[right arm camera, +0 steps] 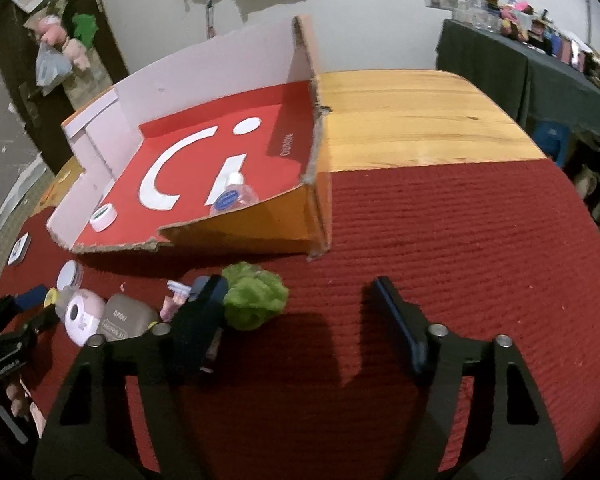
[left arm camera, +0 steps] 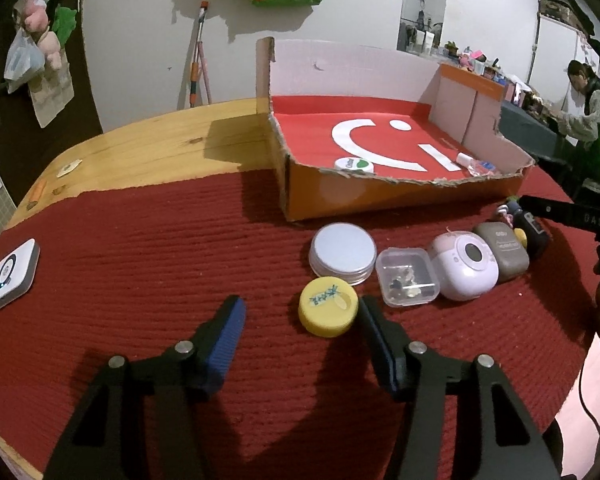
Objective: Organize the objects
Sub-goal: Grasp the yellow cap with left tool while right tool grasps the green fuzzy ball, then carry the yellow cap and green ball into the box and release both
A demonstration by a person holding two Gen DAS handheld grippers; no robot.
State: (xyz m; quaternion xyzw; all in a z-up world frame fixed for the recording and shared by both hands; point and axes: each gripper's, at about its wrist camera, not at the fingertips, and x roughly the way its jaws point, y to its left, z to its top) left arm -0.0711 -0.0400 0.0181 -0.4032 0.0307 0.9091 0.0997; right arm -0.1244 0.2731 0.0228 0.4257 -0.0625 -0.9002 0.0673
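Note:
A yellow cap [left arm camera: 328, 312] lies on the red mat between the fingers of my left gripper [left arm camera: 300, 306]. It touches the right finger, and a gap separates it from the left one, so the gripper is open. Behind the cap stand a round silver-lidded tin [left arm camera: 342, 250], a clear plastic box [left arm camera: 406, 276], a pale pink round device [left arm camera: 464, 266] and a grey case [left arm camera: 504, 252]. My right gripper [right arm camera: 296, 284] is open over the mat. A green fuzzy toy [right arm camera: 256, 300] rests against its left finger, far from the right one.
An orange cardboard tray [left arm camera: 380, 200] with a red floor stands behind the row and holds a small white jar [left arm camera: 354, 165] and a clear bottle [left arm camera: 476, 166]. A white square device [left arm camera: 14, 274] lies far left. Bare wood lies beyond the mat. A person [left arm camera: 588, 96] stands at the back right.

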